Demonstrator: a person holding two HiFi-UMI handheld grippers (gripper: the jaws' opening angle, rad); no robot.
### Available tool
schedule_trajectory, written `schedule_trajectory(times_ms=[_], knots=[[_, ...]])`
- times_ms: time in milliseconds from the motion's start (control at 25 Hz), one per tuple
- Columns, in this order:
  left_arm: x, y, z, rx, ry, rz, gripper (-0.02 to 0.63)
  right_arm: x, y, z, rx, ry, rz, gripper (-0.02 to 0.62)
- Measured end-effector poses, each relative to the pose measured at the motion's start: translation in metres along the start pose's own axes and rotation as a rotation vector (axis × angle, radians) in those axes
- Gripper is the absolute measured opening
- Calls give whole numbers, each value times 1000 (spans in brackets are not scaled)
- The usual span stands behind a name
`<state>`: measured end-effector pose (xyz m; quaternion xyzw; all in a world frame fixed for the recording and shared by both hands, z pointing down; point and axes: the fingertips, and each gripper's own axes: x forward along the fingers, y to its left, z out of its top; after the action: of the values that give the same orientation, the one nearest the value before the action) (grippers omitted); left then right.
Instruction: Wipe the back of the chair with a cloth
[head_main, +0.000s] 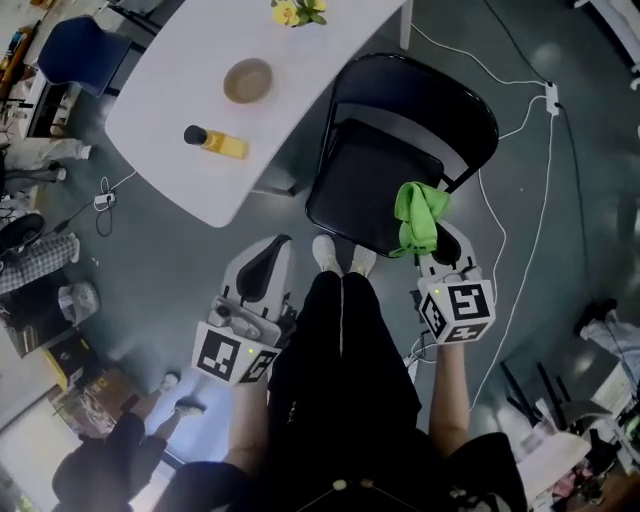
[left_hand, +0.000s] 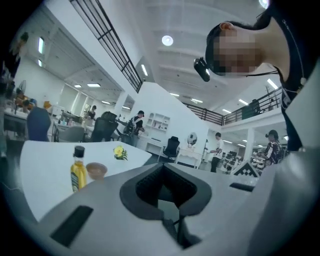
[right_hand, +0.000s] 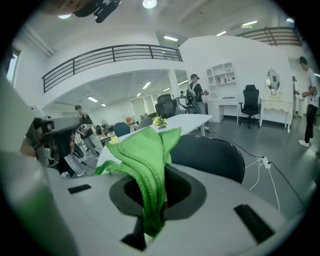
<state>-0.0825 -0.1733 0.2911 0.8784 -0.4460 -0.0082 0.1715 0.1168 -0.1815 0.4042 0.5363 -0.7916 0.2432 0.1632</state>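
- The white bench (head_main: 190, 150) fills the upper left of the head view, with the chair drawn up at its right corner.
- The black chair (head_main: 372, 175) stands just ahead of the person's feet, seat toward the person and curved back on the far side.
- The left claw (head_main: 268, 262) hangs low beside the person's left leg, well apart from the chair. Its jaws are together with nothing between them.
- The right claw (head_main: 446, 244) sits at the seat's near right corner, clamped on the cloth.
- The green cloth (head_main: 420, 216) stands bunched out of that claw, over the seat's near edge and short of the chair back. Whether it touches the seat I cannot tell.
- A brown bowl (head_main: 248, 80) rests on the bench.
- A yellow bottle (head_main: 218, 142) with a black cap lies near the bowl.
- Yellow flowers (head_main: 298, 12) sit at the bench's far edge.
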Motion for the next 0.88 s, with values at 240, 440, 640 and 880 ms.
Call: schedule_trajectory(times_ms=[240, 440, 640, 880], knots=[[-69, 28, 77, 186, -110, 155, 5, -61, 39, 67, -18, -178, 9, 44], [-148, 56, 146, 292, -232, 278, 5, -139, 49, 95, -19, -299, -101, 44], [-219, 59, 177, 325, -310, 184, 5, -222, 90, 97, 51, -443, -255, 44], [-259, 45, 168, 337, -294, 4, 5, -319, 153, 90, 81, -612, -406, 44]])
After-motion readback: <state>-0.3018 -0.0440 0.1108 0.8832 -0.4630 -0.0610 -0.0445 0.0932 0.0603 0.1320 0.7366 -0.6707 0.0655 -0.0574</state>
